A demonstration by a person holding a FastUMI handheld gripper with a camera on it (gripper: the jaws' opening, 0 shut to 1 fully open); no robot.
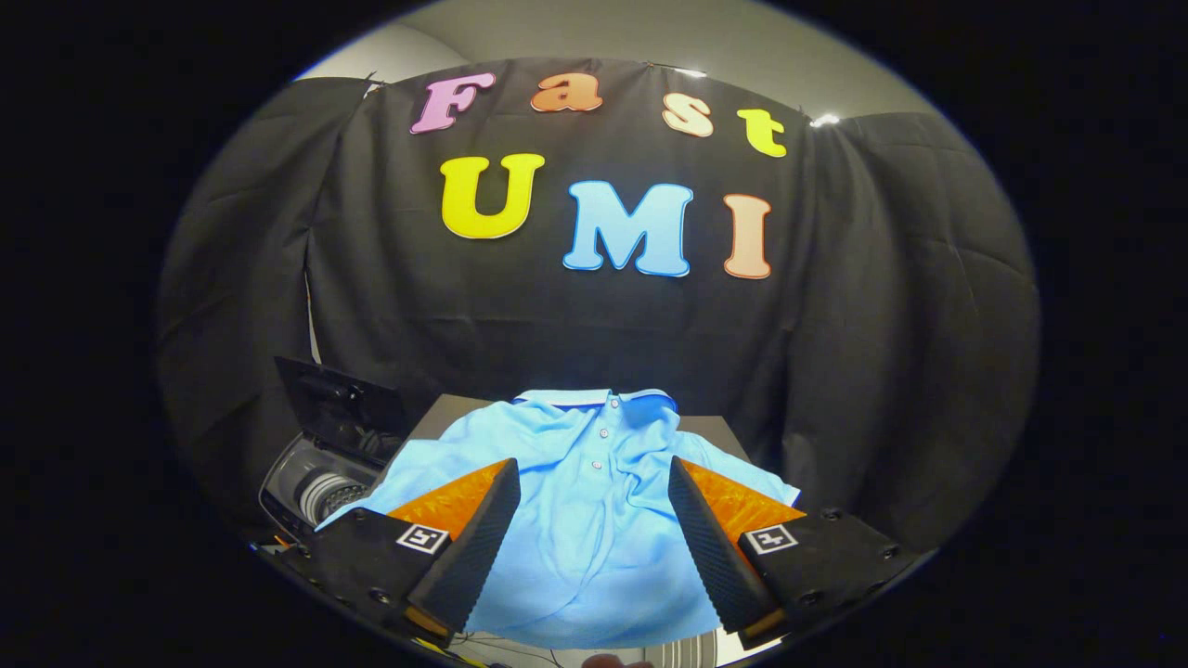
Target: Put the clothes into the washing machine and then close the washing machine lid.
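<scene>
Your gripper [594, 510] hangs spread above one blue shirt [585, 520] on the table [445, 408], one open washing machine [325, 464] beside it.

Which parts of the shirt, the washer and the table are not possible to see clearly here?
- Shirt: its sides lie behind the open tongs; its hem is cut off below them.
- Washer: the drum is partly hidden by the shirt's sleeve and the left finger; whether it holds anything cannot be told.
- Lid: raised, dark, its details unclear.
- Table: mostly covered by the shirt.
</scene>
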